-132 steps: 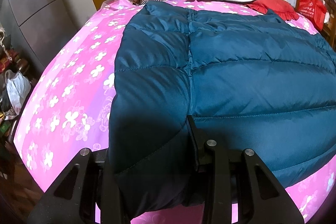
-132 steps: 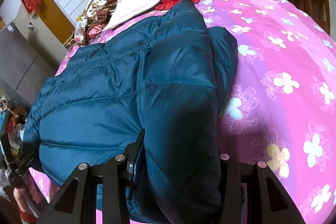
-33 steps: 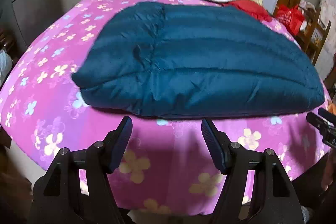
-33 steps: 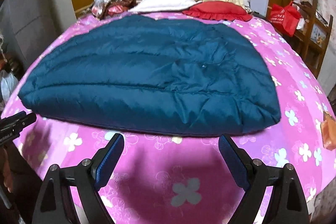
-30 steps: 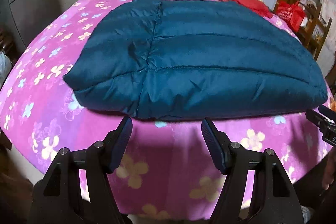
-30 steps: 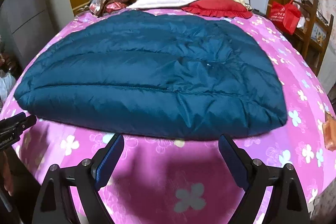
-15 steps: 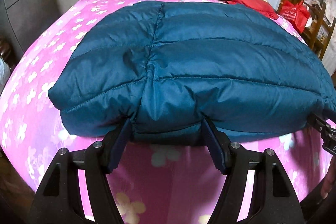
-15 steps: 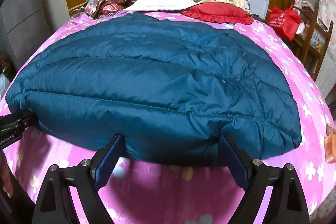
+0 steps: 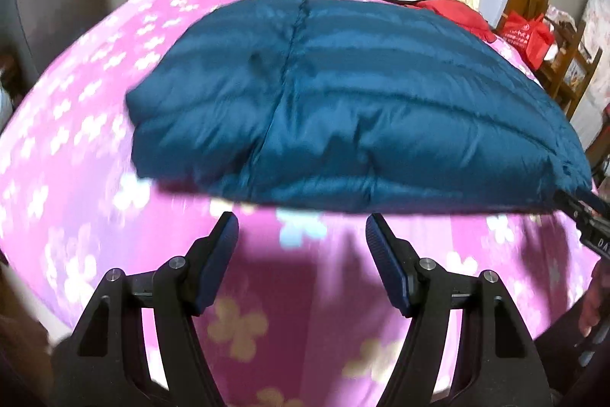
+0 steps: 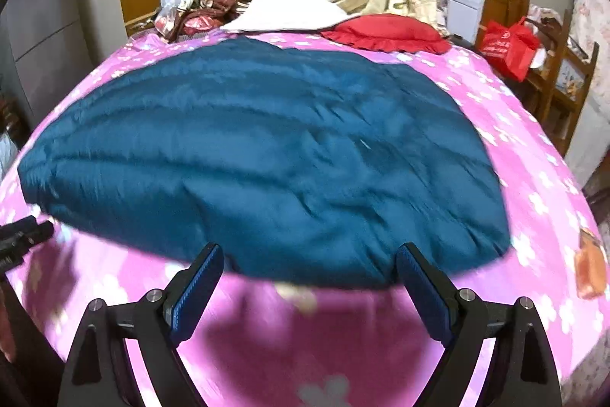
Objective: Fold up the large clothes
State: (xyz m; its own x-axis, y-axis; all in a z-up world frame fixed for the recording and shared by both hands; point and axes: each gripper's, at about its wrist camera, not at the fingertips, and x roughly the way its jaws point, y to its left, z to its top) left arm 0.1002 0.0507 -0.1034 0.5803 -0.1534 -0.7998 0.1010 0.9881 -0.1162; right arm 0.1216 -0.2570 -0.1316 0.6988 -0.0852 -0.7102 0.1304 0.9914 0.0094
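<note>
Both tongs — left tongs [image 9: 301,229], right tongs [image 10: 307,260] — agape, empty, off jacket [image 10: 263,155]

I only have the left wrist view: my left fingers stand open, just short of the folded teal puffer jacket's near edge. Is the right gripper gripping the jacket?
Observer: No. The right gripper is open. The near edge of the folded teal puffer jacket lies level with its fingertips, and nothing is pinched.
Operator: Anything on the bed past the jacket's right end?
Observer: Yes. A small orange object lies on the pink floral bedsheet, clear of the jacket. It is too blurred to identify.
</note>
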